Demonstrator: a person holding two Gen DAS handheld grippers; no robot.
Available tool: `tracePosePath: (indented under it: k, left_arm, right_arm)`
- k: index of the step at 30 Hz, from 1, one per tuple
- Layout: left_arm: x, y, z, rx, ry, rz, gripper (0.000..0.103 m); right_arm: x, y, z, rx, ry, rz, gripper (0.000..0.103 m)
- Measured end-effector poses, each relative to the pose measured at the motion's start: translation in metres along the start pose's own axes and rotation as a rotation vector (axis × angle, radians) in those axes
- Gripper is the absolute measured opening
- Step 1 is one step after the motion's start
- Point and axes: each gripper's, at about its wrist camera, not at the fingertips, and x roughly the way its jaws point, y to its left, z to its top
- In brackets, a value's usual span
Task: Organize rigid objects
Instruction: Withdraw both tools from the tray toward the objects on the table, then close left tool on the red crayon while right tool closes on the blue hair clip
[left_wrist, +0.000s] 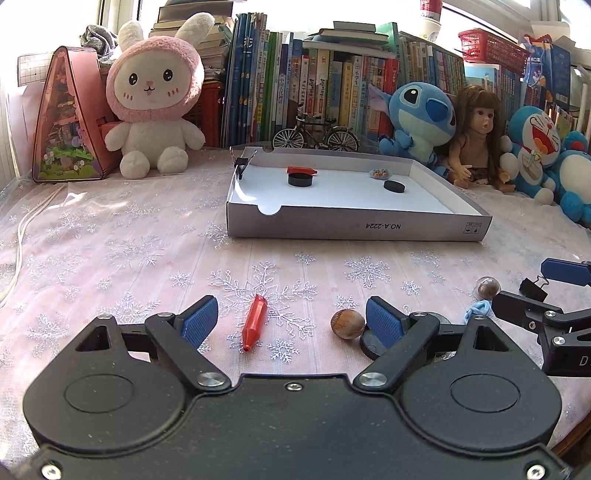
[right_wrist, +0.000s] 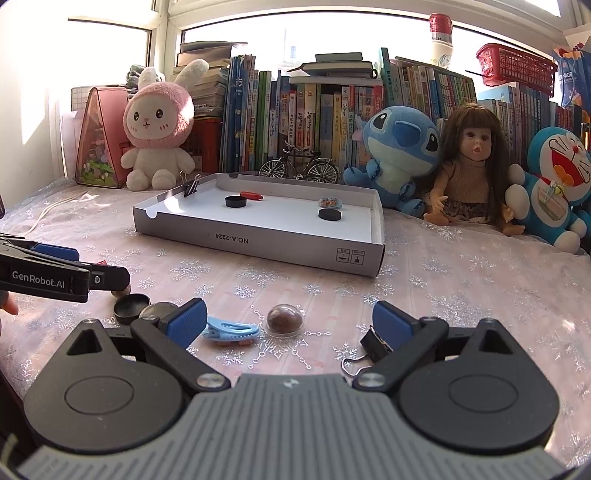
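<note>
The left gripper (left_wrist: 291, 321) stands wide open and holds nothing; the small red plastic pen-like cap (left_wrist: 254, 323) lies on the cloth between its blue pads, nearer the left one. The cap's long axis runs roughly along the gripper's pointing line, toward the shallow white cardboard tray (left_wrist: 354, 230) beyond, so the pads would meet its long sides. A brown hazelnut (left_wrist: 347, 324) sits just beside the right pad and may be caught too. The right gripper (right_wrist: 290, 325) is also open and empty, a light blue hair clip (right_wrist: 231, 330) and a clear dome with a brown centre (right_wrist: 284, 320) between its pads; it looks farther from the cap.
</note>
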Motion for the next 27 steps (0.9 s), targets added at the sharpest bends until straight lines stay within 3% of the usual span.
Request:
tracePosePath:
  k: [18,27]
  left_arm:
    - [-0.004,0.006,-0.005,-0.021,0.003,0.011,0.086]
    - [-0.005,0.008,-0.006,-0.03,0.007,0.005,0.075]
  right_arm:
    - [-0.005,0.008,-0.004,-0.014,-0.004,0.062,0.097]
    - [-0.004,0.012,-0.007,-0.038,0.005,0.06,0.09]
